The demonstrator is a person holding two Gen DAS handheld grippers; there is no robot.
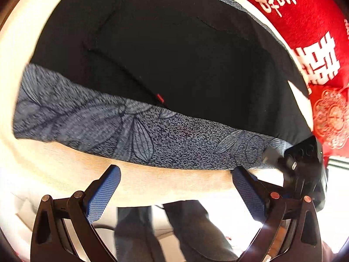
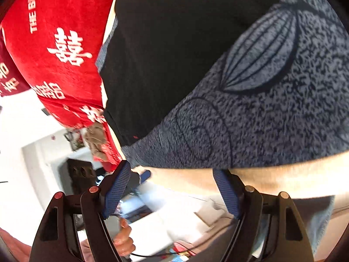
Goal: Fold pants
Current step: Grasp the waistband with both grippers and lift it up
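Note:
Black pants (image 1: 174, 54) lie spread on a grey-blue leaf-patterned cloth (image 1: 141, 135) over a cream surface (image 1: 163, 185). A small red tag (image 1: 160, 97) shows at the pants' near edge. My left gripper (image 1: 175, 174) is open and empty, just in front of the cloth's near edge. My right gripper (image 2: 172, 172) is open and empty, its fingertips at the near edge of the cloth (image 2: 272, 109); the black pants (image 2: 174, 43) lie beyond. The right gripper also shows at the right of the left wrist view (image 1: 305, 163).
A red blanket with white characters (image 1: 305, 21) lies beyond the pants and also shows in the right wrist view (image 2: 54, 43). The person's legs in grey trousers (image 1: 185, 229) stand below the cream edge. White furniture and clutter (image 2: 152, 218) lie below.

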